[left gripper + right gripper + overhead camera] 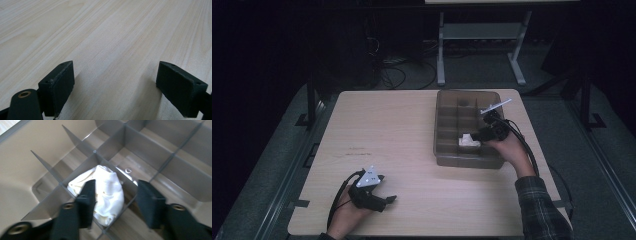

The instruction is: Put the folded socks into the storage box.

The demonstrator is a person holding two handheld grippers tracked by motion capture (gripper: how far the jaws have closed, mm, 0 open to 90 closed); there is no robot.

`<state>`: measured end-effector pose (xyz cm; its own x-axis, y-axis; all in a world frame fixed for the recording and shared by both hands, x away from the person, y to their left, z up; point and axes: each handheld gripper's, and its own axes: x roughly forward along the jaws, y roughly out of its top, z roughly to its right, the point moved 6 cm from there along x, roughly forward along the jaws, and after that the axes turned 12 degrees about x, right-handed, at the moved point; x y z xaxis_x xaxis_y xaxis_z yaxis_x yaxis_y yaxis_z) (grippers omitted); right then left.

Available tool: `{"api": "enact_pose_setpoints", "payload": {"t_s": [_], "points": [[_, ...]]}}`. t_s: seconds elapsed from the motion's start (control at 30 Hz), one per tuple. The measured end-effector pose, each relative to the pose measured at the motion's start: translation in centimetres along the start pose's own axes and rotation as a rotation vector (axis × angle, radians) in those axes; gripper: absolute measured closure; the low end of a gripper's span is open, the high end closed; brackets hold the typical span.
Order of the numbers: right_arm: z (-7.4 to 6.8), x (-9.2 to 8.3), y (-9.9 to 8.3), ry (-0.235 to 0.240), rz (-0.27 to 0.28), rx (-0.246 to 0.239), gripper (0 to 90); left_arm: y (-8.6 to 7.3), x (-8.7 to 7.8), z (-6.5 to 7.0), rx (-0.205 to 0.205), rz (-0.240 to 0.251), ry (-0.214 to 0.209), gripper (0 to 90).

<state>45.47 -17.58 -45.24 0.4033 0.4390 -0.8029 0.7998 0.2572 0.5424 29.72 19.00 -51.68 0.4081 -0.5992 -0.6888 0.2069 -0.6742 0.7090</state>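
I have two tongs at one pale wooden table (412,145). In the high view my left tongs (388,200) sit at the lower left of the frame, low over the near part of the tabletop, held in my left hand (346,212) with the grey three-cornered plate on top. In the left gripper view its two black jaws rise from the bottom corners, standing wide apart with bare wood between them and nothing in their grip. One grey see-through divided tray (443,159) stands at the right of the table in the high view, cut into small compartments by thin walls. My right hand (507,150) reaches in from the lower right, its plaid sleeve (539,210) showing at the bottom edge, and holds my right tongs (475,136) over the near part of the tray. One white cloth (107,192), bunched up, lies in a compartment near the tray's near side; in the high view it shows as a white lump just left of the tongs' tip. In the right gripper view the two jaws are spread apart: the left jaw sits over the front of the cloth and seems to touch it, the right jaw stands clear of it across a divider wall, so the cloth is not clamped. The other compartments I can see look bare, though the picture is blurred.
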Motion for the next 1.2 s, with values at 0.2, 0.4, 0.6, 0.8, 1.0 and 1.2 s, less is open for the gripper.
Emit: {"api": "enact_pose_setpoints", "payload": {"t_s": [0.2,0.4,0.6,0.8,1.0,1.2], "points": [[-0.4,-1.4,-0.3,0.026,0.080,0.010,38.0,0.0,0.0,0.0,0.000,0.000,0.000,14.8],[-1.5,-2.5,-0.7,0.068,0.106,0.009,31.2,0.0,0.0,0.0,0.000,0.000,-0.001,14.8],[-3.2,-3.7,-0.9,0.096,0.127,-0.026,28.6,0.0,0.0,0.0,0.000,0.000,0.000,14.8],[-4.6,-4.5,-1.2,0.113,0.147,-0.047,24.1,0.0,0.0,0.0,0.002,0.000,0.000,14.7],[-5.9,-4.6,-2.2,0.143,0.186,-0.055,22.2,0.0,0.0,0.0,-0.001,0.000,-0.001,14.7],[-7.2,-4.5,-3.6,0.166,0.204,-0.080,19.9,0.0,0.0,0.0,0.001,0.002,0.001,14.7]]}}
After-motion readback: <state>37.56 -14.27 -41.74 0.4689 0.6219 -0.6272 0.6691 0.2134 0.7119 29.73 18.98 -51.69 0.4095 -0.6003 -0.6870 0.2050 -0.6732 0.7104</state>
